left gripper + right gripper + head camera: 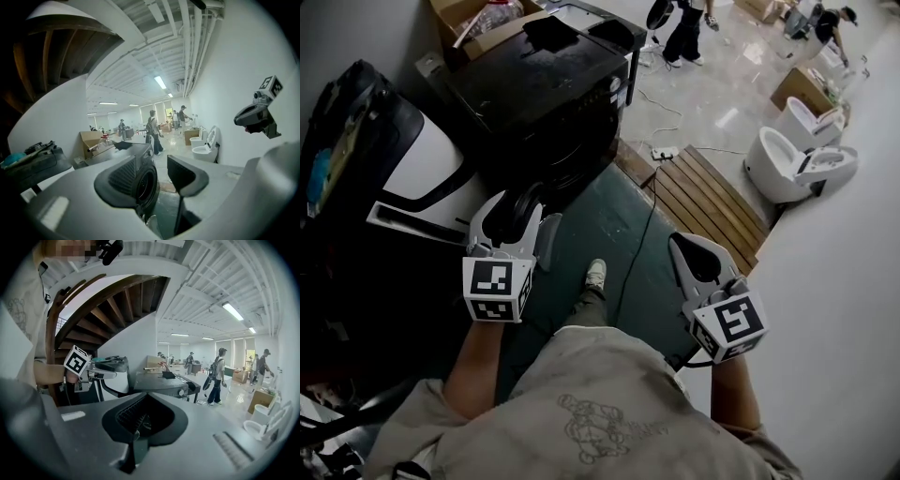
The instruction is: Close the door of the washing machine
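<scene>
- Standing on a green mat (614, 230), facing a black washing machine (539, 89).
- Holding the left gripper (525, 217) up near the machine's front, jaws spread wide, nothing between them and touching nothing.
- Looking through that gap at the round door (146, 186) low on the front, seemingly flush with the cabinet.
- Holding the right gripper (143, 420) off to the right, apart from the machine, jaws pressed together and empty.
- Flanked further right by wooden boards (708, 192) and two white toilets (797, 164) along the wall.
</scene>
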